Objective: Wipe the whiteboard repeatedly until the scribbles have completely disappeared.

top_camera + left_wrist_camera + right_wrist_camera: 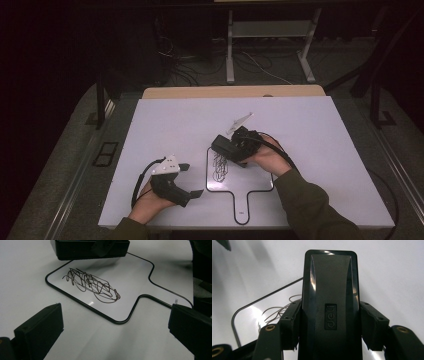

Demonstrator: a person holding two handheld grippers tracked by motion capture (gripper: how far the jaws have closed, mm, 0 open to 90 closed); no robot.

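White rectangular tabletop (320, 150), dark room around it. On it, near the front edge, a small white paddle-shaped whiteboard with a thin black border and a stub handle (250, 180), handle pointing at the person. Board's left part carries a dark scribble of looping marker lines (91, 285).

Right gripper (231, 146) sits over the board's upper-left corner, jaws pinching a black rectangular plastic board eraser (329, 305) by its two long sides. Grip looks square and centred in the right gripper view; the eraser's embossed logo faces the camera, so the felt side should be facing down. Its far end hangs just above or at the scribble's upper end; contact with the board I can't tell.

Left gripper (189, 181) is parked on the table just left of the board, apart from it, jaws spread wide with nothing between them. In the left gripper view the board lies between its two fingers (40, 332) farther off, untouched.

Step in hand, my read: eraser picked up and brought to the board, wipe about to start. No ink gone yet, so the job is early.

Next move needs: lower the eraser flat onto the ink, press evenly, stroke along the scribble's length. Board is loose on a slick table, so it will likely slide; left gripper should pin the handle or an edge first.
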